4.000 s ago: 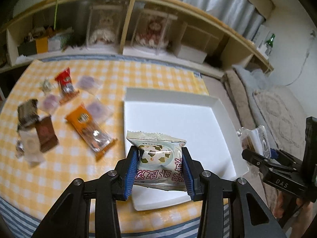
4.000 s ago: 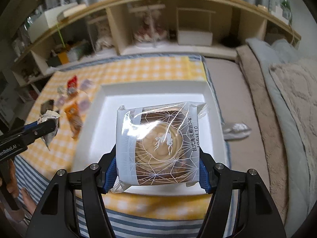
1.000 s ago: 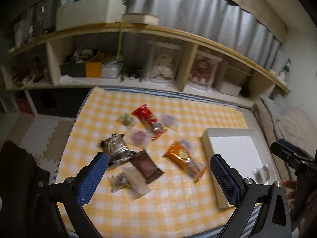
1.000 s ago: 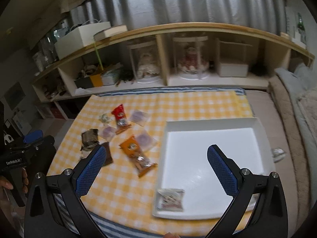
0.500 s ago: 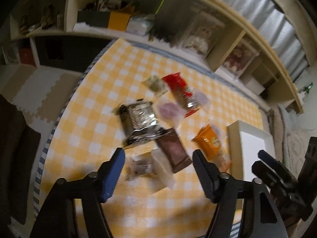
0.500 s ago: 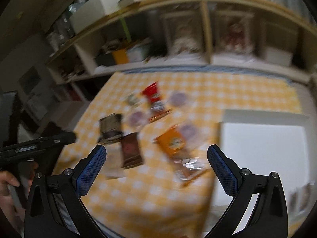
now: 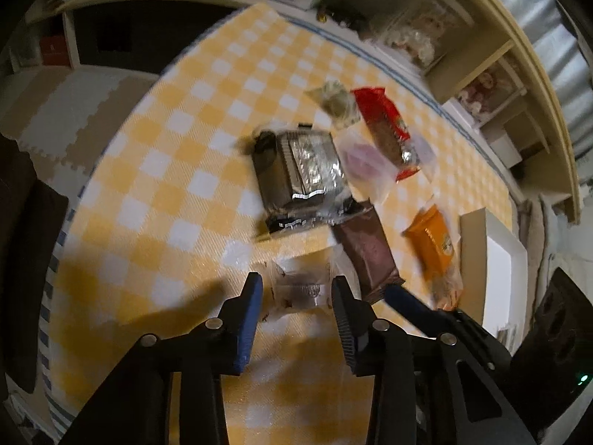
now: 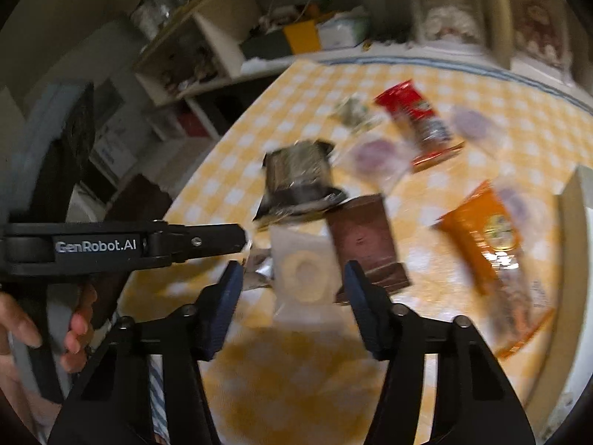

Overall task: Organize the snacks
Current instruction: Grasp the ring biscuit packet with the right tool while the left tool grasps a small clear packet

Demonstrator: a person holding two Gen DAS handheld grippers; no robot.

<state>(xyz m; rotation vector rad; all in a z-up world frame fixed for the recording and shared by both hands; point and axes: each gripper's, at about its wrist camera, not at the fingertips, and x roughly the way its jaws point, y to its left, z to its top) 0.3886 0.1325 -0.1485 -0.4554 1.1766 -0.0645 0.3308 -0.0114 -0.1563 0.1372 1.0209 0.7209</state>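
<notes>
Several snacks lie on the yellow checked tablecloth point(image 7: 178, 155). My left gripper point(image 7: 296, 289) is open with its jaws on either side of a small clear packet point(image 7: 300, 289). My right gripper point(image 8: 292, 282) is open around a pale clear-wrapped biscuit packet point(image 8: 302, 270). A dark foil pack point(image 7: 296, 174), a brown bar point(image 7: 367, 248), an orange pack point(image 7: 431, 248) and a red pack point(image 7: 385, 129) lie beyond. The left gripper also shows in the right wrist view point(image 8: 244, 241), beside the biscuit packet.
The white tray point(image 7: 500, 278) stands at the right, its edge showing in the right wrist view point(image 8: 570, 222). Wooden shelves point(image 8: 296, 37) with clutter run behind the table. Pink clear packets point(image 7: 359, 159) and a small greenish packet point(image 7: 337, 100) lie among the snacks.
Both grippers have come down and moved left from the tray to the snack pile. Their jaws have narrowed around the nearest packets.
</notes>
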